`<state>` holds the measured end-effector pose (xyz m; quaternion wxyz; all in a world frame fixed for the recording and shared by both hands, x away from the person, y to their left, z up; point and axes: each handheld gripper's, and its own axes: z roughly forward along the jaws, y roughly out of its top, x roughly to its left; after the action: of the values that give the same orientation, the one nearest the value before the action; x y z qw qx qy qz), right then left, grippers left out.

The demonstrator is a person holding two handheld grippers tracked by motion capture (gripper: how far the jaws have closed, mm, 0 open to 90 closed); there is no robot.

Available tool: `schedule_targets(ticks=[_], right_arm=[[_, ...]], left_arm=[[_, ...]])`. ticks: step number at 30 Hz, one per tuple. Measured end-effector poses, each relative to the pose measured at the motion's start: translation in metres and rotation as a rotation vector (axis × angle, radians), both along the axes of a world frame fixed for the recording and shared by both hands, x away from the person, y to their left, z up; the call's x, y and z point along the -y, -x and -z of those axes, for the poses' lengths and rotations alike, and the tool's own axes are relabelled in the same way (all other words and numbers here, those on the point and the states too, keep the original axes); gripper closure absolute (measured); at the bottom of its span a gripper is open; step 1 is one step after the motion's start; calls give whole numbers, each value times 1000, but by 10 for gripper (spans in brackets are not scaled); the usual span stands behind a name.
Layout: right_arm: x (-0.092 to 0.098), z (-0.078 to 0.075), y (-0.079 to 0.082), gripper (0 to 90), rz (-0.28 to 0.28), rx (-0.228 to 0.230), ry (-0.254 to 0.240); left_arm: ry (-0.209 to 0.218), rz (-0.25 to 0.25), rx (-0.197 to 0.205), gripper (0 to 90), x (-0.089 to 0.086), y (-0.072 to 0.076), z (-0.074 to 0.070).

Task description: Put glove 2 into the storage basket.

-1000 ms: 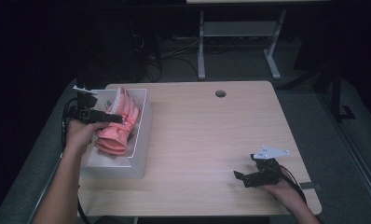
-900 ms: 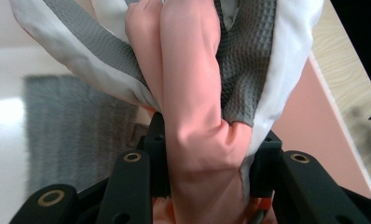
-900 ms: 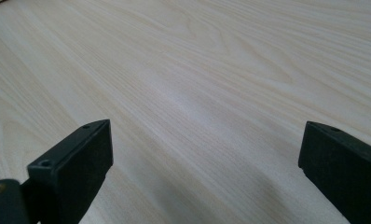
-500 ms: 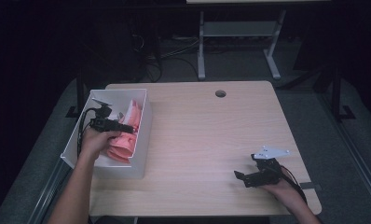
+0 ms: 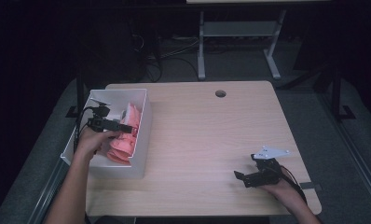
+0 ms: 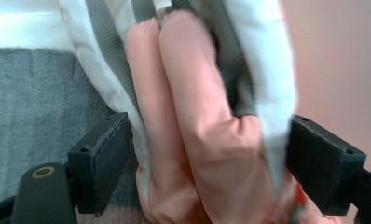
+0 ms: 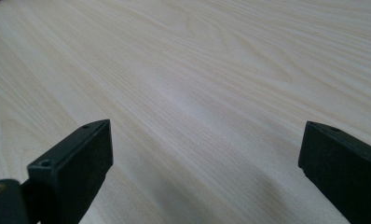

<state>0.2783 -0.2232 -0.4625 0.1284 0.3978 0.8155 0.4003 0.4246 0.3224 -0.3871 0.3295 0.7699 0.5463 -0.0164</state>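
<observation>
left gripper [image 5: 123,127]: jaws just opened wide, pink garment [image 6: 197,140] between them, in white box [image 5: 144,140], left of frame | right gripper [image 5: 242,177]: wide, empty, on wooden table [image 5: 211,135] | no readable writing

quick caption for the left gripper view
Left gripper, jaws just opened wide, around a pink-and-white garment.

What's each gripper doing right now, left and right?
Left gripper: open, jaws just opened; pink garment between them, over the white bin.
Right gripper: open, holding nothing, low over the table.
</observation>
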Motion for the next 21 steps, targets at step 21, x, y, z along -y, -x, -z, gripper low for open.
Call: schedule_targets(ticks=[21], right_arm=[[1,2,-2,26,-16,-6,-9]], left_arm=[[-26,117,237,167,33,22,-84]])
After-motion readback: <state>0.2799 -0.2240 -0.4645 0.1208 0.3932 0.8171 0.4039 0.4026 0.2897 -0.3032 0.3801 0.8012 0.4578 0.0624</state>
